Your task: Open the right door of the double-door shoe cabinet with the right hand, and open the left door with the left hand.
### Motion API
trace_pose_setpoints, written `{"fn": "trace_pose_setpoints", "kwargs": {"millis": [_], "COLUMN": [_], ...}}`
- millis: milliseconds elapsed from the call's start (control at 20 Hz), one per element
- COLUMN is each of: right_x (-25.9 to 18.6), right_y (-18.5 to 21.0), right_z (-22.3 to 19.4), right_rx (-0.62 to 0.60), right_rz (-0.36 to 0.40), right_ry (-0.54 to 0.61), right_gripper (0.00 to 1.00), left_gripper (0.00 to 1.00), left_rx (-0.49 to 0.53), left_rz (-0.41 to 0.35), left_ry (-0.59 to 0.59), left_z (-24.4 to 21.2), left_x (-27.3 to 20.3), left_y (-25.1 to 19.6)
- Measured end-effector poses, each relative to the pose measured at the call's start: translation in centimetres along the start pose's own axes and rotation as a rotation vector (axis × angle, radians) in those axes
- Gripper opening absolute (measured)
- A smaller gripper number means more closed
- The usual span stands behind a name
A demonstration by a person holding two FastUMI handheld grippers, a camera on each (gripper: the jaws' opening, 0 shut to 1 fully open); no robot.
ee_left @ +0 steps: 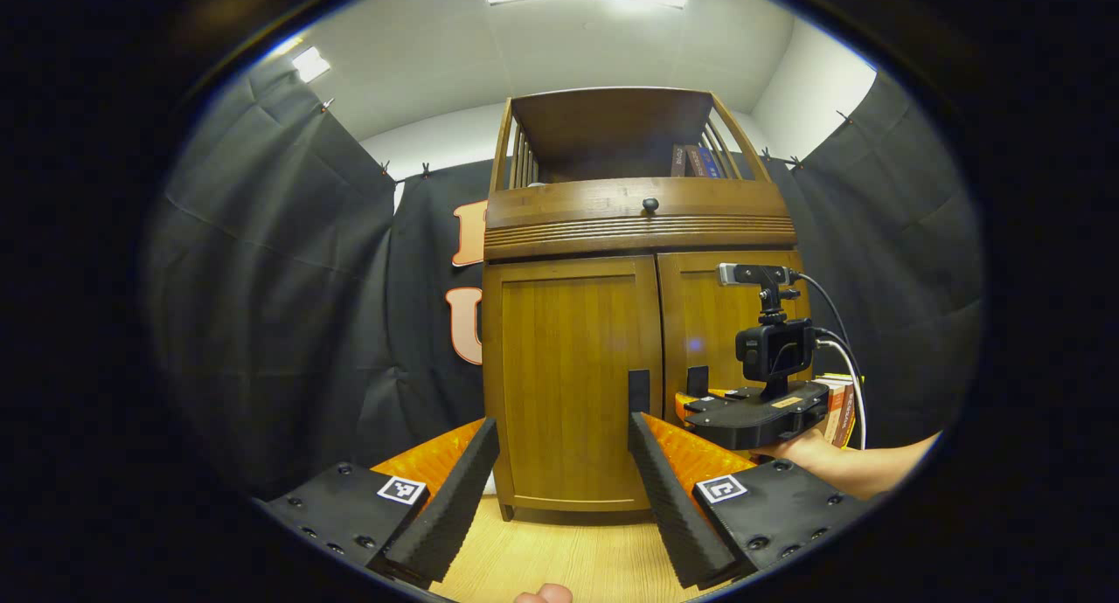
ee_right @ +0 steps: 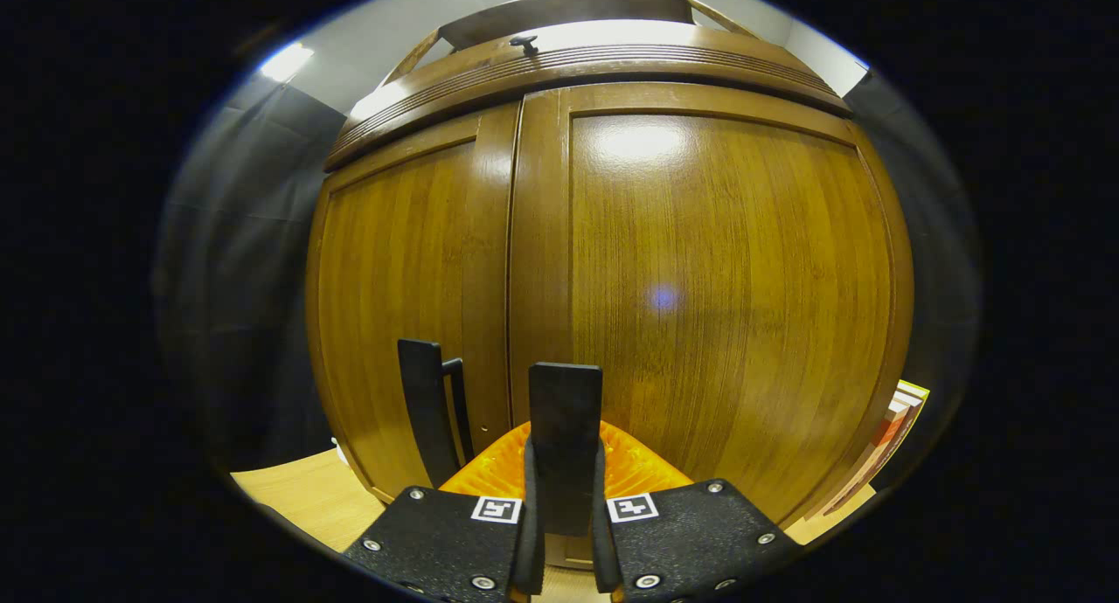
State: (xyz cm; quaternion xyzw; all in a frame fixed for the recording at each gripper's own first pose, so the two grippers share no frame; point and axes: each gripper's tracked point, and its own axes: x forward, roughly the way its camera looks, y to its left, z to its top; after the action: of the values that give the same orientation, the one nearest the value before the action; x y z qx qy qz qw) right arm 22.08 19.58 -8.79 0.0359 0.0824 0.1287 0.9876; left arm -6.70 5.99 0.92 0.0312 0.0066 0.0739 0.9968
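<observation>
My right jaws were clamped on the right door's handle [ee_right: 565, 446], the flat upright pull standing squarely between the two fingers, so the right gripper [ee_right: 565, 546] already had the purchase it needed to swing that door out. I judged the grip was set low and close to the centre seam because that is where the pulls sit, far from the hinge, where a tug gives the most leverage. The right door [ee_right: 717, 288] itself lay flush and closed, hard up before the camera. Just beside it the left door's handle [ee_right: 426, 419] stood free. My left jaws stood wide apart, with the left gripper [ee_left: 564, 489] held back from the shoe cabinet [ee_left: 638, 227] and roughly squared on the left door [ee_left: 568, 376], also shut; I took that as a waiting stance, ready to close on its pull once the other side moved. From there I could see the right gripper against the cabinet, a hand [ee_left: 809, 450] beneath it, and the cabinet standing on the pale wooden floor [ee_left: 568, 559].
</observation>
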Motion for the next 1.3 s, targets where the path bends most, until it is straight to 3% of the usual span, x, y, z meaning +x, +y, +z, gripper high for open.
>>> {"fn": "trace_pose_setpoints", "kwargs": {"millis": [900, 950, 1300], "right_x": [-6.2, -6.8, -9.7], "right_y": [0.2, -0.1, -2.6], "right_z": [0.3, 0.3, 0.6], "right_rx": [0.039, 0.043, 0.019], "right_rz": [0.103, 0.102, 0.046], "right_ry": [0.019, 0.022, 0.012], "right_gripper": [0.21, 0.17, 0.21], "left_gripper": [0.96, 0.98, 0.98], "left_rx": [0.011, 0.01, -0.009], "left_rz": [-0.069, -0.069, -0.088], "left_ry": [0.02, 0.018, 0.031], "left_z": [0.2, 0.3, -0.4], "left_x": [-1.7, -1.8, -1.6], "left_y": [-4.9, -5.1, -7.3]}}
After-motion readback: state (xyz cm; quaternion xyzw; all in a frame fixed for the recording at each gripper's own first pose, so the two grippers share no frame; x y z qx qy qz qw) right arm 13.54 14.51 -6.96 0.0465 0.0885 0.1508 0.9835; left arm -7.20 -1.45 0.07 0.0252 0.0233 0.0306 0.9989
